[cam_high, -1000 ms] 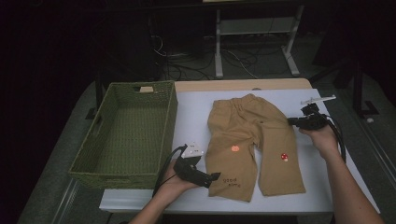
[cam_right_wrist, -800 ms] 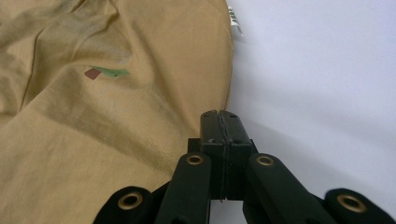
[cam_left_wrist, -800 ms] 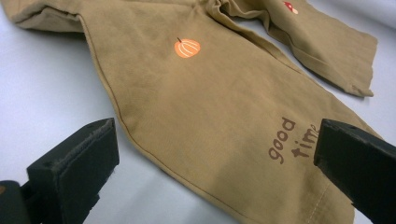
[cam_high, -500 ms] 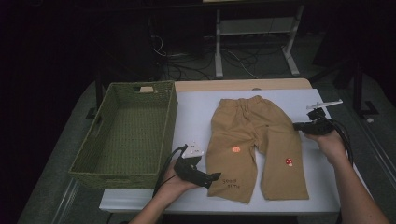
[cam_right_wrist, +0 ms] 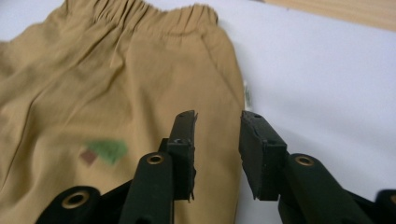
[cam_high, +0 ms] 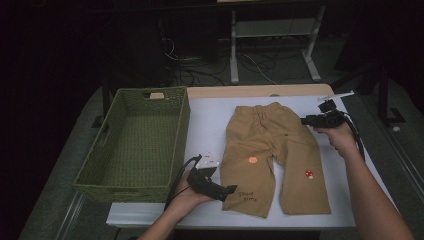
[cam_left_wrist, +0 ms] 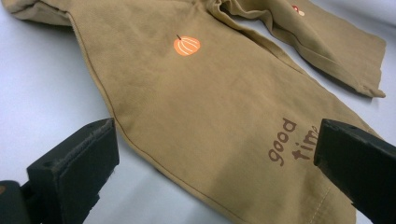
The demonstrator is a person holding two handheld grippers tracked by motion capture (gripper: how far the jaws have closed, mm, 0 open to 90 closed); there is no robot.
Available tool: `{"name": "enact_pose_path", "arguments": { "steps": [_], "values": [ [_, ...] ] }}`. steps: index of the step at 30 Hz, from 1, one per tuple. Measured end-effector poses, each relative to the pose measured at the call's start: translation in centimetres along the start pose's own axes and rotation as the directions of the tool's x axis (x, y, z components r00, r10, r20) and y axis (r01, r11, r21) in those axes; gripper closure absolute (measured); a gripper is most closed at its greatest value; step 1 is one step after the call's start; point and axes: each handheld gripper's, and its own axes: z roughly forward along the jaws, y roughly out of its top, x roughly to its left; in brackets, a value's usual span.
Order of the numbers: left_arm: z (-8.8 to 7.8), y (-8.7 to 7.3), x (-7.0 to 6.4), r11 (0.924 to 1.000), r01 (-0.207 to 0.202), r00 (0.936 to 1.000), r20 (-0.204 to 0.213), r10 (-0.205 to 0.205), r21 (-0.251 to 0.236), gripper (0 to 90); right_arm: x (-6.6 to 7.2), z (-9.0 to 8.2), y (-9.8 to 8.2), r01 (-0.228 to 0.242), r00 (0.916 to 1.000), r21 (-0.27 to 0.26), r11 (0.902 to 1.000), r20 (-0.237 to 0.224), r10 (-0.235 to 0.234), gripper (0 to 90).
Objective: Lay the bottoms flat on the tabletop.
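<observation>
Since the earlier frame, the right gripper [cam_high: 306, 120] has drawn off the tan trousers [cam_high: 272, 150] toward their waistband edge, jaws just opening, nothing between them. Left gripper [cam_high: 231, 190], nearer the hem, stands wide apart, empty, beside the basket [cam_high: 131, 145].

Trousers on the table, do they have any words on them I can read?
"good tim": brown letters near the hem of the trousers, in the left gripper view; a jaw cuts off the rest.
"good time": same spot in the high view, small but just readable.
No other words can be read.
</observation>
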Motion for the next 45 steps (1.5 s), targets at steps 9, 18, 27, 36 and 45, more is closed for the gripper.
{"name": "enact_pose_path", "arguments": {
  "steps": [9,18,27,36,45],
  "values": [
    [0.0,-0.1,0.0,1.0000,0.005,1.0000,0.006,-0.005,0.000,0.0,-0.8,3.3,1.6,-0.035,0.9994,-0.003,0.9994,0.008,0.035,61.9],
    [-0.2,-0.1,0.2,0.9999,0.012,0.9999,-0.001,-0.012,-0.007,0.1,-0.8,6.0,1.9,-0.044,0.9987,0.055,0.9976,0.030,0.042,65.0],
    [0.0,0.0,0.1,1.0000,0.008,1.0000,0.003,-0.008,-0.004,0.1,-0.2,6.0,1.9,-0.013,0.9996,0.062,0.9980,0.027,0.011,85.8],
    [0.0,0.0,0.0,1.0000,0.006,1.0000,0.003,-0.006,-0.004,0.1,-0.2,4.4,2.5,0.006,0.9987,0.025,0.9997,0.050,-0.008,86.3],
    [0.0,0.0,0.1,1.0000,0.006,1.0000,0.002,-0.006,-0.004,0.1,-1.8,3.2,2.0,-0.018,0.9949,0.035,0.9992,0.099,0.015,86.2]
  ]
}}
